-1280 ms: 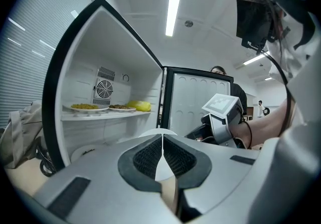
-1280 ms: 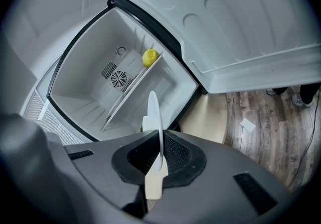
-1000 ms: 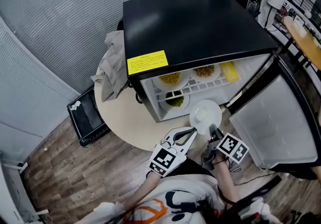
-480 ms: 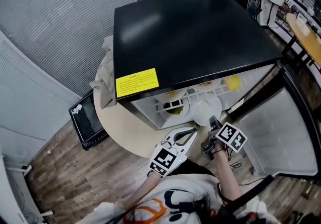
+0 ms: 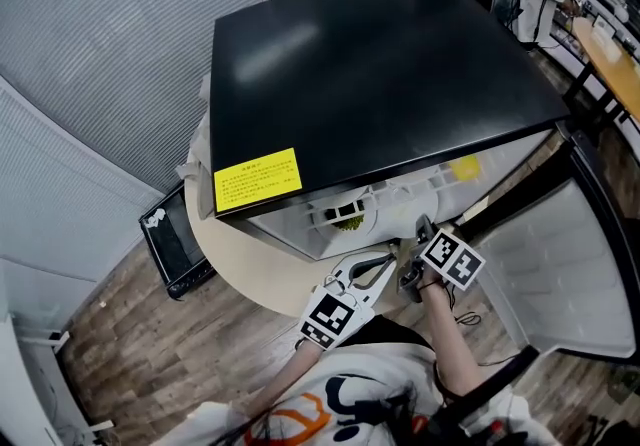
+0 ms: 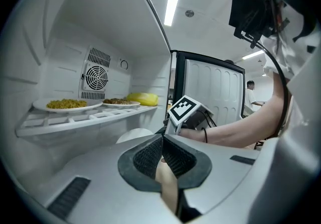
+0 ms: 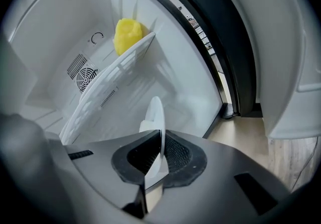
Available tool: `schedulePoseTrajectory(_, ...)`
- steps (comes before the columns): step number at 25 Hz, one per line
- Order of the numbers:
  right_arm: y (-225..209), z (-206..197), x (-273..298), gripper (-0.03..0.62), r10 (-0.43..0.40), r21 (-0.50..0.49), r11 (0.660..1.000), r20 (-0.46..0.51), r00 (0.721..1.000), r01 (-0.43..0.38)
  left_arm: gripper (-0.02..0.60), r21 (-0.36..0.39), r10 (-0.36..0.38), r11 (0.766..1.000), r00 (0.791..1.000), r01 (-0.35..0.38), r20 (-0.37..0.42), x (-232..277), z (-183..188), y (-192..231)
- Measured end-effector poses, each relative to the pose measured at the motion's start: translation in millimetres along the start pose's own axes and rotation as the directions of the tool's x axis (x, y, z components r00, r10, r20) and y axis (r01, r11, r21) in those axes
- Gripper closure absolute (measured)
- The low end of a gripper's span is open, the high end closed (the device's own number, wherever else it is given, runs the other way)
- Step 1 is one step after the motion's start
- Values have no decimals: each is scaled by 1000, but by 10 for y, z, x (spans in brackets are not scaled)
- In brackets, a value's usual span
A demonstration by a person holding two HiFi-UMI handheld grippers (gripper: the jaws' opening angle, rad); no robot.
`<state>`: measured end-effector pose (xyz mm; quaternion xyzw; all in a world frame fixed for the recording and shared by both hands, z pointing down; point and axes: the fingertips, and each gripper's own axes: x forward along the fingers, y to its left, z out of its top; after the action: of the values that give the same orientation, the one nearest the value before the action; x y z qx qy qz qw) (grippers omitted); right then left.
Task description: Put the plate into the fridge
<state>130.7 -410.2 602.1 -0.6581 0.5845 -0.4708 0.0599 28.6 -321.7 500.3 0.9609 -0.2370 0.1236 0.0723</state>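
- Head view: black fridge [image 5: 370, 64], door [image 5: 565, 264] open on R; left gripper [image 5: 386, 259] & right gripper [image 5: 420, 234] at its mouth.
- Left gripper view: tongs pressed together, empty; 2 food dishes [image 6: 67, 104] on shelf [image 6: 85, 117].
- Right gripper view: tongs pinched plate [image 7: 154, 115] rim, inside fridge under shelf.

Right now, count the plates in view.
3. On the fridge shelf: yellow-food plate and brown-food plate; empty plate clamped in the right hand-held gripper. Others may hide below.

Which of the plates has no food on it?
The white plate clamped edge-on in the right gripper, below the shelf. The shelf's yellow-food plate and brown-food plate are loaded.
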Motion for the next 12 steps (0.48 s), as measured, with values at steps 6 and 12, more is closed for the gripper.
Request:
schedulePoseTrajectory(6,-3,132,173,568,-26,-45,999,56,998,29,568,0,23,1000,1000,-23,-10,-37,-7,76)
schedulePoseTrajectory(12,-23,178,339,526,-76,-270,959,52,996,87,568,-7,61,998,998,-61,-19,-119,-41,167)
